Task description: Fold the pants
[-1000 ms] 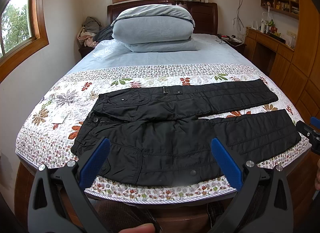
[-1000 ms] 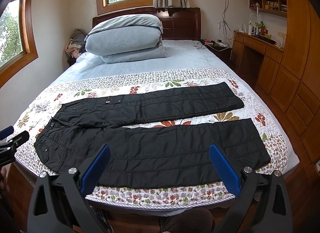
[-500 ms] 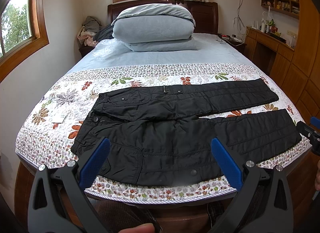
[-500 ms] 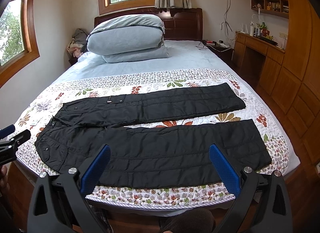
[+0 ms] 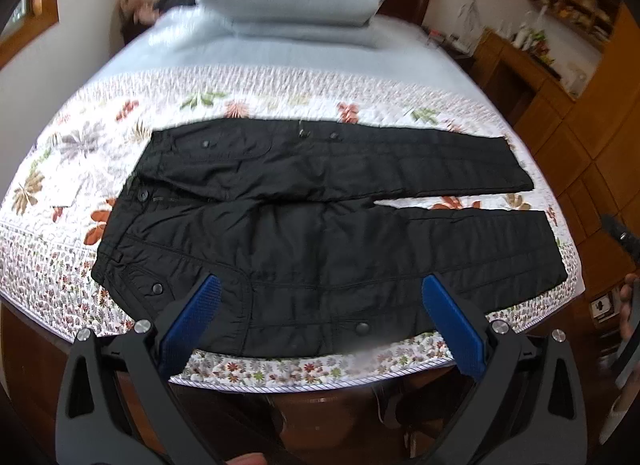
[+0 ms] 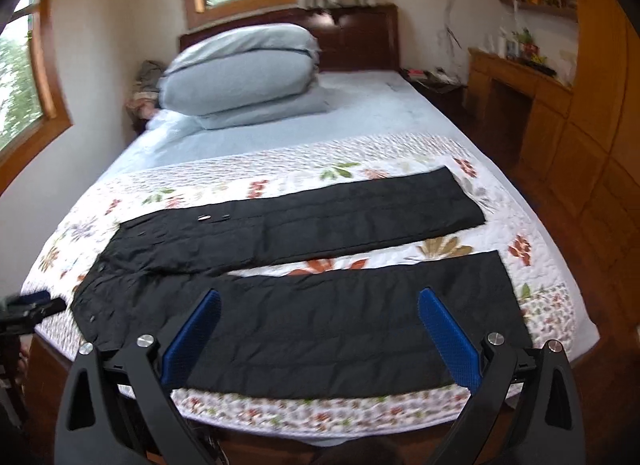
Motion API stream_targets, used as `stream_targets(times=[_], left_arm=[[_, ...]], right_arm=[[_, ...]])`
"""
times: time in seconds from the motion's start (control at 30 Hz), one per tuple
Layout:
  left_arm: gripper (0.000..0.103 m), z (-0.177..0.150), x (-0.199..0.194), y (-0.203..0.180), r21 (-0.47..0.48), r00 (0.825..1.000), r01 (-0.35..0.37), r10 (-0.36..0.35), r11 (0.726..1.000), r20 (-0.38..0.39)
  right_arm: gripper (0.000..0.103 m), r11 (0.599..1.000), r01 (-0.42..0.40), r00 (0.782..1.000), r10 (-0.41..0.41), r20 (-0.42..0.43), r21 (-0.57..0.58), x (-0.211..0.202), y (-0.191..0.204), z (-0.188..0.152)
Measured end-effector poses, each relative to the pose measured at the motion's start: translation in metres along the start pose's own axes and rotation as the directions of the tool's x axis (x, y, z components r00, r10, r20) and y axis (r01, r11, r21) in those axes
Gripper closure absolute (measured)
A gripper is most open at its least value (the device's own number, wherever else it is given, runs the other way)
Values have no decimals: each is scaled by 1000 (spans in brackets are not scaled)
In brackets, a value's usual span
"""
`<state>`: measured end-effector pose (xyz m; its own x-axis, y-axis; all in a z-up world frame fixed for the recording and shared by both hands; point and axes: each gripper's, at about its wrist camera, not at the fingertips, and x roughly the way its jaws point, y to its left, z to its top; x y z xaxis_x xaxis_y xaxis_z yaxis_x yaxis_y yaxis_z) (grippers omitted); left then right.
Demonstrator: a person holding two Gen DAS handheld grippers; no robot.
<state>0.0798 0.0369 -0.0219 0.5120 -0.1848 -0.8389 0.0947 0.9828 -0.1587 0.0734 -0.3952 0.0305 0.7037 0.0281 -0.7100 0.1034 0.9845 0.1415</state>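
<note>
Black quilted pants (image 5: 320,233) lie flat across the foot of the bed, waist to the left, the two legs spread apart and pointing right. In the right wrist view the pants (image 6: 312,321) show both legs with a strip of quilt between them. My left gripper (image 5: 320,305) is open and empty, hovering above the near leg by the waist and hip. My right gripper (image 6: 320,317) is open and empty, above the near leg's middle. Neither touches the fabric. The other gripper shows at each view's edge (image 6: 36,305).
The pants rest on a floral quilt (image 5: 72,153) over a light blue sheet. Stacked blue pillows (image 6: 244,69) sit by the dark headboard. A wooden desk and cabinets (image 6: 568,113) line the right wall. The bed's near edge (image 6: 320,417) is just under my grippers.
Both grippers have moved forward and tilted down toward the pants; the views are blurred by motion. The pants have not moved. Both grippers stay open.
</note>
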Motion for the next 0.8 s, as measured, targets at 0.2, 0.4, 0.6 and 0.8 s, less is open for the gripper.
stream_targets(times=[0.2,0.4,0.6,0.8], left_arm=[[2,63,60,36,49,984,-47,55,998,-172],[2,132,142,111,-45,913,-49,26,998,-408],[3,182,209,206,-303,841,-80,-99,950,-532],[4,206,247,271,-345,802,-199,-50,917,-596]], right_arm=[[3,999,-14,973,25,-229,51,97,-72,77],[3,992,-13,890,70,-451,129,213,-137,135],[3,993,109,846,-70,-528,43,310,-182,175],[3,980,196,810,-183,-557,-38,387,-221,199]])
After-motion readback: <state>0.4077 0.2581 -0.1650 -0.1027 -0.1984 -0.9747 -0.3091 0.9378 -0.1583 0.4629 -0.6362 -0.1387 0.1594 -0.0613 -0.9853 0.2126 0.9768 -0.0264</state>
